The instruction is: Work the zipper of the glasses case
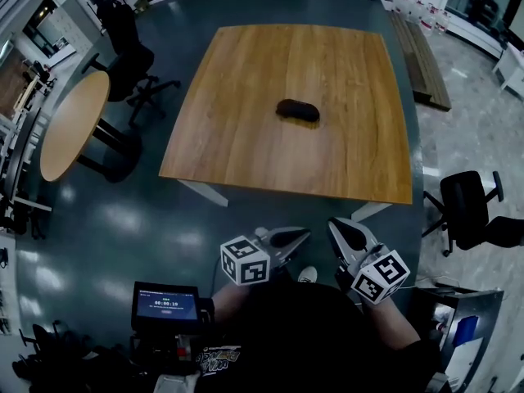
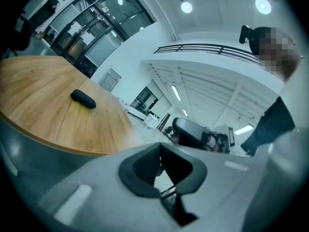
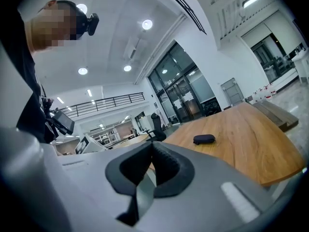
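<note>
Left gripper (image 1: 303,234), right gripper (image 1: 335,224) outside table (image 1: 246,137) edge

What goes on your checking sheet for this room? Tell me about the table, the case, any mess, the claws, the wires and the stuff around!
Surface: wooden table, bare apart from the case.
Job's things: dark glasses case lying near the table's middle; zipper too small to make out.
Clutter: nothing seen.
Grippers: left claw and right claw both shut and empty, held short of the table's near edge, far from the case.
Cables: nothing seen.
Surroundings: round table and black office chair at left, second office chair at right, small screen beside the person.
</note>
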### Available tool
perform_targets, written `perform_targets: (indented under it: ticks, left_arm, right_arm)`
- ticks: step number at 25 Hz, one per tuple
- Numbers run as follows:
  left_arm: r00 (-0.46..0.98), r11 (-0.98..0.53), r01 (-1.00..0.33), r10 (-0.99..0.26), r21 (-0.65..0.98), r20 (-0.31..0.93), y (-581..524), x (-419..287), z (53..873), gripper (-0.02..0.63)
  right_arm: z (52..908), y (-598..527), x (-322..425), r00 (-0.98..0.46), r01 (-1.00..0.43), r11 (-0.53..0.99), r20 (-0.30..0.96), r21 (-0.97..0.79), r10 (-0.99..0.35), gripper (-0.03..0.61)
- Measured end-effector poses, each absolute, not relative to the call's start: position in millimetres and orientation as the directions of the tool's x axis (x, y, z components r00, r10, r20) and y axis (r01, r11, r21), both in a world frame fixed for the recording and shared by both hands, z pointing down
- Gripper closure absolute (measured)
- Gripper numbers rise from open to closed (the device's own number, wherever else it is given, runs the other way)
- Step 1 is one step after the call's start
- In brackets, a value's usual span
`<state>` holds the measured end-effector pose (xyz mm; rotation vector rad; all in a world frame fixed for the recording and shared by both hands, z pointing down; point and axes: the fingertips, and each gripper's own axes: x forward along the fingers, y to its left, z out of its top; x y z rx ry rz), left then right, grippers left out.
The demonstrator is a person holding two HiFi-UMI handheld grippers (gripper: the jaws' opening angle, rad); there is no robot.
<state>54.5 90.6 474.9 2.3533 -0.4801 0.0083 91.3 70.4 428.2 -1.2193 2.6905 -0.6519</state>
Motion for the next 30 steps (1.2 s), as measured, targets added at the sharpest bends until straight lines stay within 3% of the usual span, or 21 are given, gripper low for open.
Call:
perform_targets:
  ticks: [10,30]
  left_arm:
    - [0.928,-0.734,-0.36,-0.347,0.576,0.137,80,56,444,0.614]
    - [0.933,-0.658,-0.339,-0.325,0.672,0.153,102,66,469,0.614]
  right_arm:
    - [416,78,81,-0.663,-0.686,0.593,0.026,-0.422,-0.748,0.572]
    - [432,96,92,-0.648,-0.692,0.558,0.052,-0.457,-0.76,0.574]
